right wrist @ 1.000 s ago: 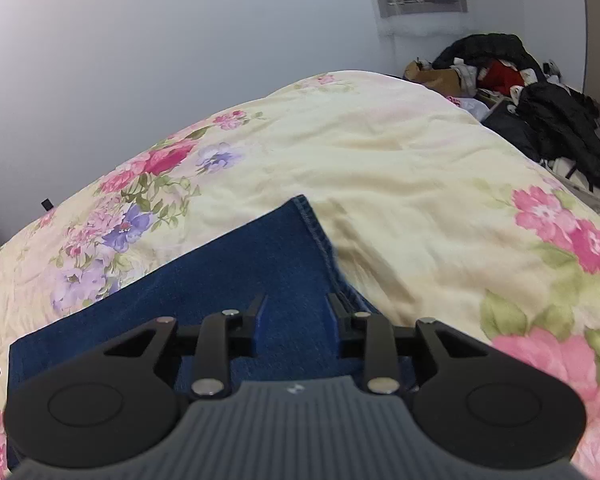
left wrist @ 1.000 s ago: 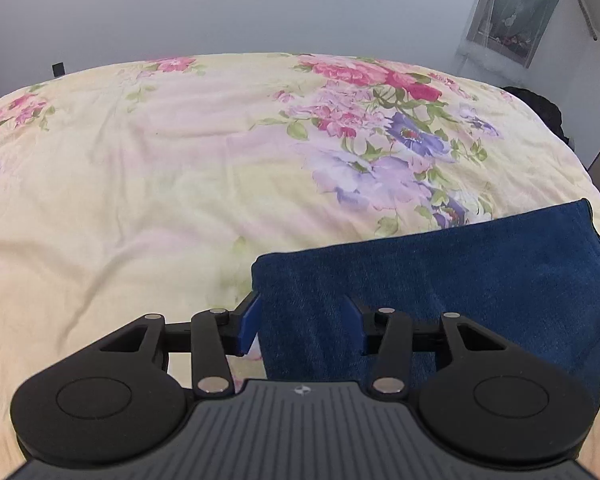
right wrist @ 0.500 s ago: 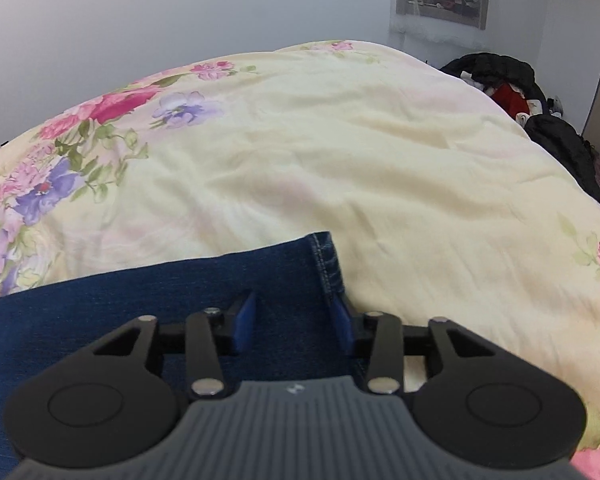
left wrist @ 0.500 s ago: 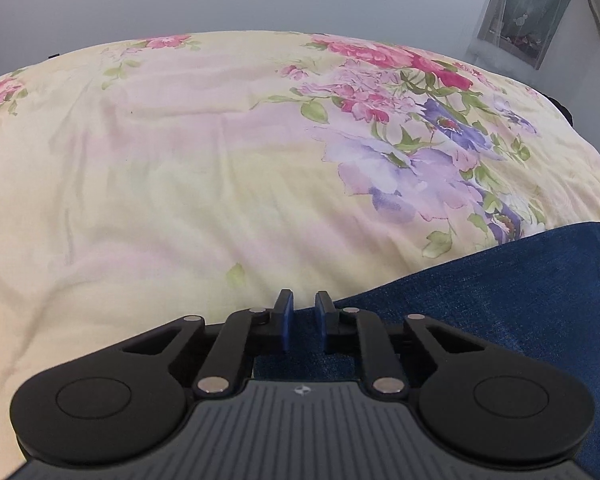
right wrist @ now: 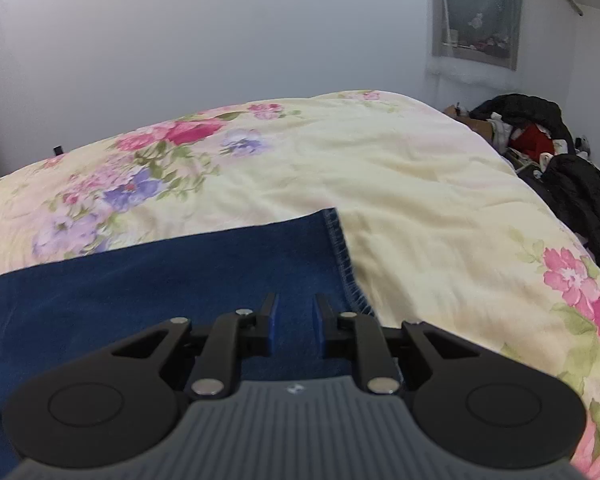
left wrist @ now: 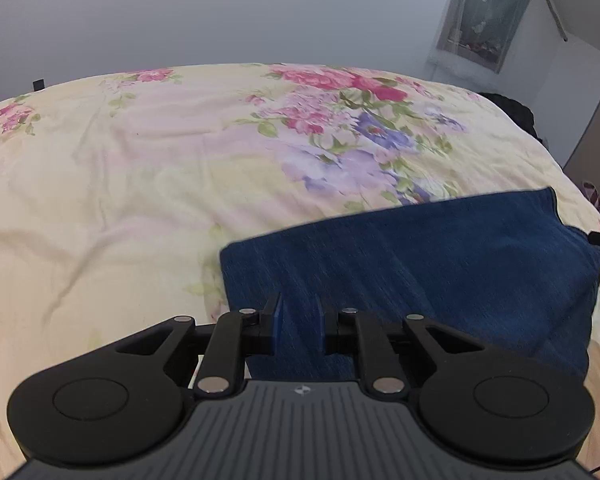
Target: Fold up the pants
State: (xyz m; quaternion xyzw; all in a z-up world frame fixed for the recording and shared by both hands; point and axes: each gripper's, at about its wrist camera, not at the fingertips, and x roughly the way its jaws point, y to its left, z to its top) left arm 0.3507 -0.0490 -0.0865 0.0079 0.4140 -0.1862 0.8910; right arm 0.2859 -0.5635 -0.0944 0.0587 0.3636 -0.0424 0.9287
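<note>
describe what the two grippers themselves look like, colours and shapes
Both match: the left gripper and right gripper have black linkage arms with silver pivot pins, blue pads on the fingers, two round black discs, and a ribbed grey body with a small white logo. No sleeves or cables show.

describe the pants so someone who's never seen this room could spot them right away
Start at the big bed under the cream floral bedspread. On its near side lie the pants, folded flat into a dark blue denim rectangle. They are the only plain, dark thing on the flowered cover, with a stitched hem along one end.
</note>
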